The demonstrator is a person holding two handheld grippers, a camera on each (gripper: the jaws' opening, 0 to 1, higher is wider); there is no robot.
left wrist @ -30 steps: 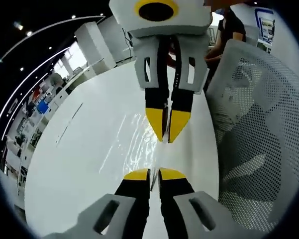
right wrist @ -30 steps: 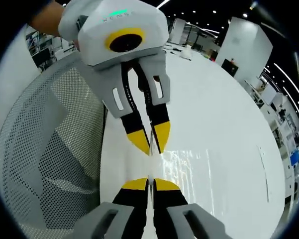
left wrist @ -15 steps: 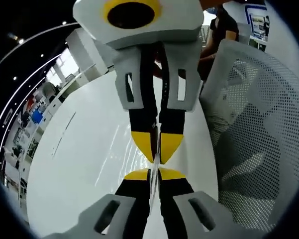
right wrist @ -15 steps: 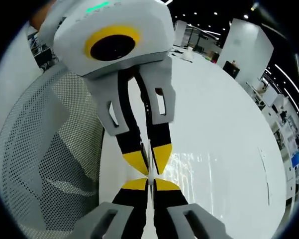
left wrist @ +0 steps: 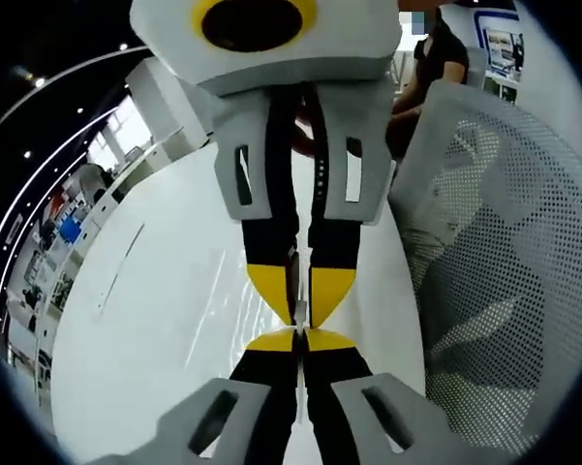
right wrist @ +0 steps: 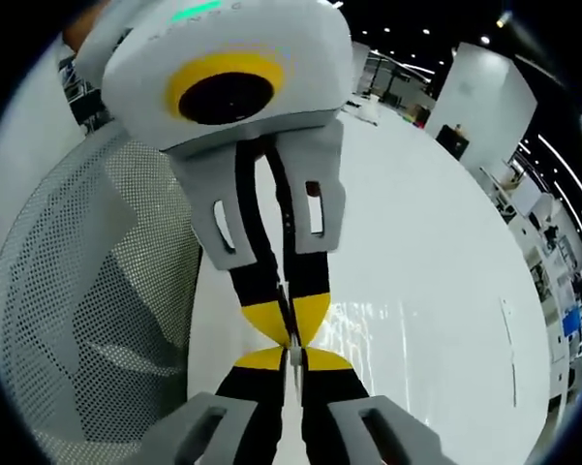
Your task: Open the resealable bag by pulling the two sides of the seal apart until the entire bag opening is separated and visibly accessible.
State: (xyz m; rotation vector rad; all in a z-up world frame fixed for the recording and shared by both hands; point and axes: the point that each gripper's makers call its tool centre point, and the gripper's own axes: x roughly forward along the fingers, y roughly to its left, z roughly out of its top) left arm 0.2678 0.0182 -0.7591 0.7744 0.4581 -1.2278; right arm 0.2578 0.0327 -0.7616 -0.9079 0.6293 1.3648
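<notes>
The white worktop (left wrist: 165,320) runs wide and bare on one side, its edge meeting one white mesh chair (left wrist: 494,262) on the other. Two claws face each other nose to nose above that edge: the left claw (left wrist: 298,339) and right claw (right wrist: 289,356), each pinched together on the seal of one clear resealable bag (right wrist: 368,334) lying on the worktop between them.

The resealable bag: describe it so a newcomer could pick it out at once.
Start from the big white table beside the white mesh chair. Where the left gripper and right gripper meet tip to tip, the resealable bag hangs between them: clear, glinting plastic, the one see-through thing there.
</notes>
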